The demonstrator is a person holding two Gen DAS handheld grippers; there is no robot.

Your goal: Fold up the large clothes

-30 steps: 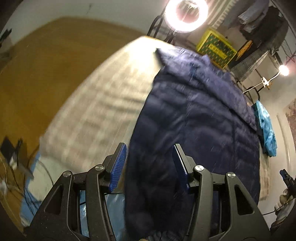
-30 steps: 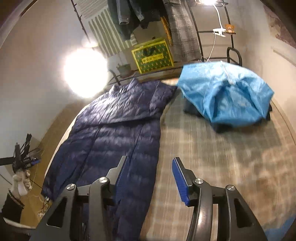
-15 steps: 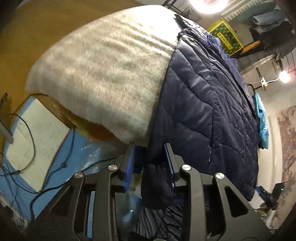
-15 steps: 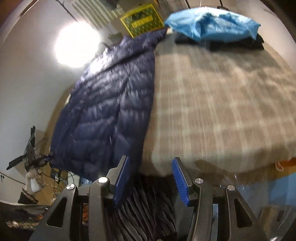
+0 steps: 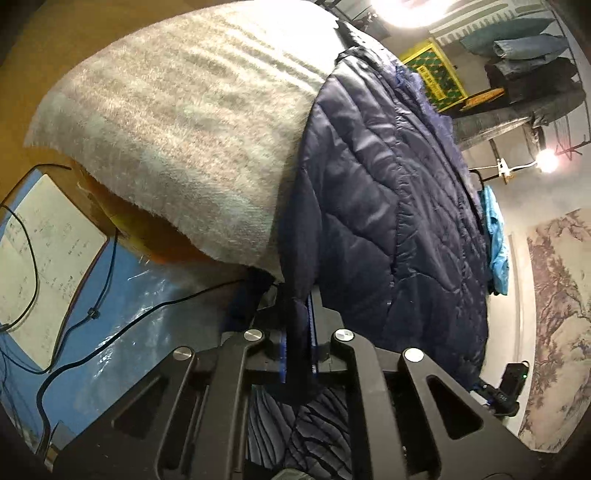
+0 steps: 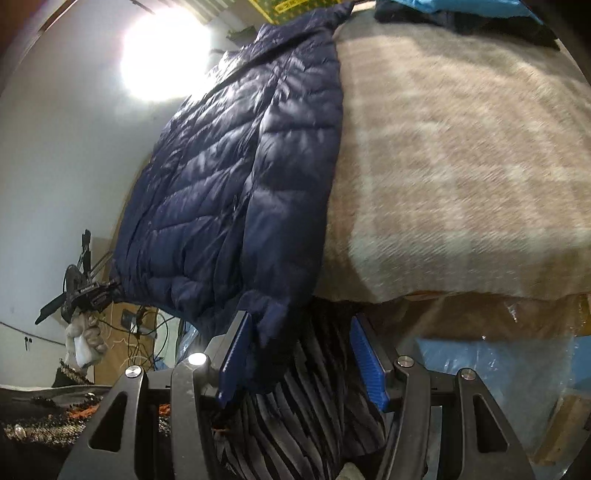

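A long navy quilted down coat (image 5: 388, 206) lies lengthwise on a bed covered by a beige plaid blanket (image 5: 192, 110), its hem hanging over the near edge. My left gripper (image 5: 297, 343) is shut on the left corner of the hem. In the right wrist view the coat (image 6: 251, 166) runs along the blanket (image 6: 461, 147). My right gripper (image 6: 301, 358) is open, its blue pads (image 6: 234, 354) on either side of the hanging right hem corner, the left pad touching the fabric.
Folded blue and dark clothes (image 5: 495, 236) sit at the bed's far end, also in the right wrist view (image 6: 461, 11). A ring light (image 6: 162, 55), a clothes rack (image 5: 528, 62) and a yellow box (image 5: 432, 74) stand behind. Blue floor sheeting (image 5: 122, 295) with cables lies below.
Both grippers dropped from above the bed to its near edge. The left gripper closed on the coat's hem corner. The right gripper moved up around the other corner and stays open.
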